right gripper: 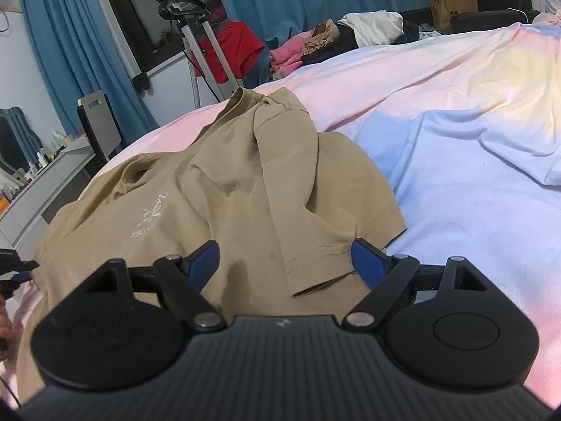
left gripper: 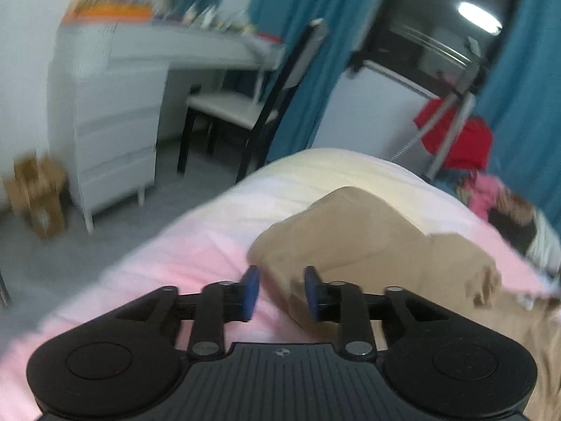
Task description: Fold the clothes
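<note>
A tan T-shirt [right gripper: 245, 182] lies crumpled on the bed's pastel sheet [right gripper: 455, 140], with a pale print on its front and one sleeve folded over toward me. My right gripper [right gripper: 285, 263] hovers over that sleeve's hem, wide open, with its pads clear of the cloth. In the blurred left wrist view the shirt [left gripper: 368, 238] is a folded heap. My left gripper [left gripper: 282, 291] sits at its near corner, partly open; a gap shows between the blue pads and the cloth lies below them. The left gripper [right gripper: 17, 275] also peeks in at the shirt's left edge.
Beyond the bed's left side stand a white dresser [left gripper: 112, 133], a dark chair [left gripper: 245, 105] and a cardboard box [left gripper: 35, 193]. A steamer stand with a red garment [right gripper: 228, 52] and a pile of clothes [right gripper: 333, 42] are at the far edge. Blue curtains [right gripper: 298, 0] hang behind.
</note>
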Tool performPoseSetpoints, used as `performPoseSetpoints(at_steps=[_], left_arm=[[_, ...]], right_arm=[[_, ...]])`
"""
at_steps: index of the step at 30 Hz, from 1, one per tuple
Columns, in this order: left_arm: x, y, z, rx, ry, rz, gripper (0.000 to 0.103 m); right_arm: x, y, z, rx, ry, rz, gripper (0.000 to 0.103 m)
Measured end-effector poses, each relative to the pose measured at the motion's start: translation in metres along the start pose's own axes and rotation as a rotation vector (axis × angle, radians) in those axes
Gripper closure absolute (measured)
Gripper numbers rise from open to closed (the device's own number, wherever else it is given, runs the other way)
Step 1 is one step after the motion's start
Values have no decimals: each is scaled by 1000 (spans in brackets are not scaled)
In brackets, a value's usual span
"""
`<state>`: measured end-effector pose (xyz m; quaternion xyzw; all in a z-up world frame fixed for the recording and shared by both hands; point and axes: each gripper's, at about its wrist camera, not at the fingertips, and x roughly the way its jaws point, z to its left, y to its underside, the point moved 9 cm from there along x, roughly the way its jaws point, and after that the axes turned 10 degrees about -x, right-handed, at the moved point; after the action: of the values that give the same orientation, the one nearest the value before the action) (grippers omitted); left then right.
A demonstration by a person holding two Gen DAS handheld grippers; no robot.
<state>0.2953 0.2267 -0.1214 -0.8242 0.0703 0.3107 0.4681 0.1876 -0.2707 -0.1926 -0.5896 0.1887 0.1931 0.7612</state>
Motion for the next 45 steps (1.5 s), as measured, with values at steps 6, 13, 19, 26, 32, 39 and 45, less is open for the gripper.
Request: performPoseSetpoints(at_steps=[6,13,19,26,32,39,45], left_arm=[[-97,13,-55,232,63,-74,44],[-229,83,-96,274,218,-37,14],[-289,158,-100,376,310,-30,3],[-268,182,-107,432,371,-18,3],[-246,180,-102,412,368,15,3],[-237,184,-101,414,378,37,3],[-225,194,-111,447,375,49,3]], right_arm=[[-13,-11,3,-39,-12,-48,20],[-33,-28,-1,-145,-17,-77,31],[-30,-25,-15,-119,-43,-23,35],[4,-6,-14,-199,0,66,68],[-6,-35,-40,-132,92,-16,96],[-22,-113,-102,-9,195,-174,97],[-7,-116,-172,134,277,-232,97]])
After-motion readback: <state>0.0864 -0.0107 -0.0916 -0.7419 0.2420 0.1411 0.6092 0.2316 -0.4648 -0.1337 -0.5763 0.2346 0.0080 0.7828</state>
